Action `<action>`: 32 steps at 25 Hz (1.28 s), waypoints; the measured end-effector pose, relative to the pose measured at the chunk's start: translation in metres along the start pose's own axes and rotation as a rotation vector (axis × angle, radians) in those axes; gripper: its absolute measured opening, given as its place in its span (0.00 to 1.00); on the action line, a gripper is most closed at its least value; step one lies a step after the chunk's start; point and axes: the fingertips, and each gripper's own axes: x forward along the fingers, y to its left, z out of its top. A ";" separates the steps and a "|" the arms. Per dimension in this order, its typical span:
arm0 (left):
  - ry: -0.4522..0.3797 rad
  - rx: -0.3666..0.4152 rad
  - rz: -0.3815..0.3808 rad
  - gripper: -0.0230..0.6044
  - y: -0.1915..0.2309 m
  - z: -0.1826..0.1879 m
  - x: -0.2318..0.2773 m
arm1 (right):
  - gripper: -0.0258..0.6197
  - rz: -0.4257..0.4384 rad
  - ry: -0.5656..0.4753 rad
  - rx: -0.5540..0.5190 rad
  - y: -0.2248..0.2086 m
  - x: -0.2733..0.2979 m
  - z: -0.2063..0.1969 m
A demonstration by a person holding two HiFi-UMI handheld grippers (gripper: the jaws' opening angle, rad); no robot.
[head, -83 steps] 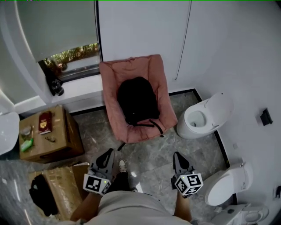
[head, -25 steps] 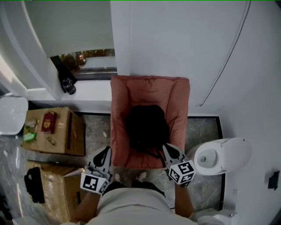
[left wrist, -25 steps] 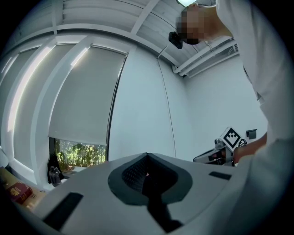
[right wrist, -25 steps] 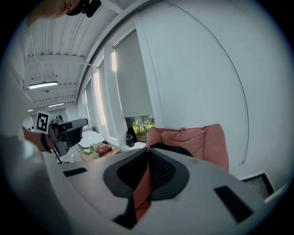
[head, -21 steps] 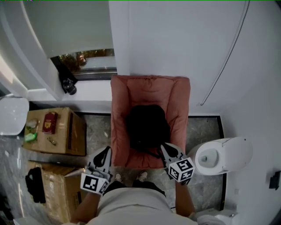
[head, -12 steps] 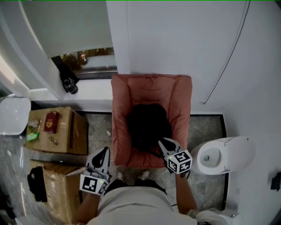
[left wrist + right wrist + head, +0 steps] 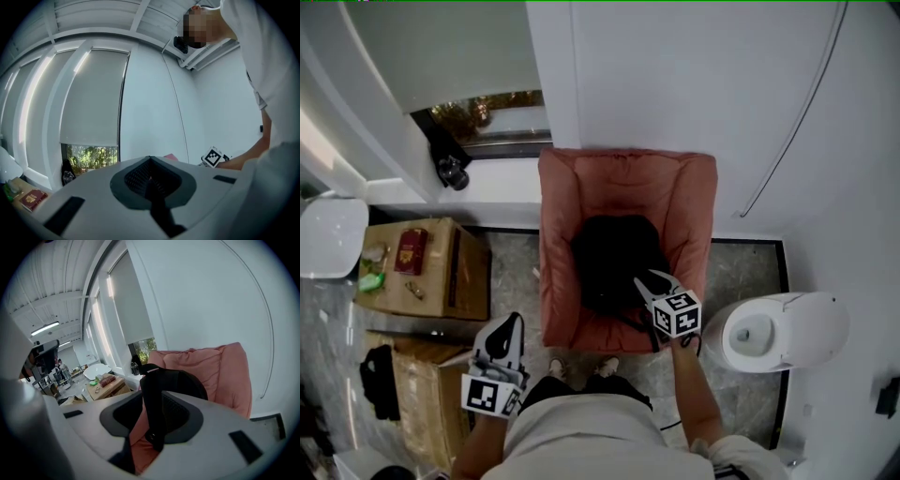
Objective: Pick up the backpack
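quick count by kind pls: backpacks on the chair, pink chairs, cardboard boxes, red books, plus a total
backpack on the chair: 1
pink chair: 1
cardboard boxes: 2
red book: 1
total: 5

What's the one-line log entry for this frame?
phase: reach | left gripper: shut, empty | right gripper: opening, strap in gap | backpack: on chair
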 end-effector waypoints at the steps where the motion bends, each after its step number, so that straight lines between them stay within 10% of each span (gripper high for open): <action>1: 0.007 0.001 0.006 0.06 0.000 -0.001 -0.001 | 0.24 0.001 0.007 0.003 -0.004 0.005 -0.001; 14: 0.041 0.001 0.048 0.06 -0.001 -0.006 -0.002 | 0.37 0.009 0.064 0.081 -0.049 0.049 -0.017; 32: 0.075 -0.014 0.046 0.06 -0.006 -0.017 -0.005 | 0.40 0.239 0.010 0.196 -0.027 0.071 -0.014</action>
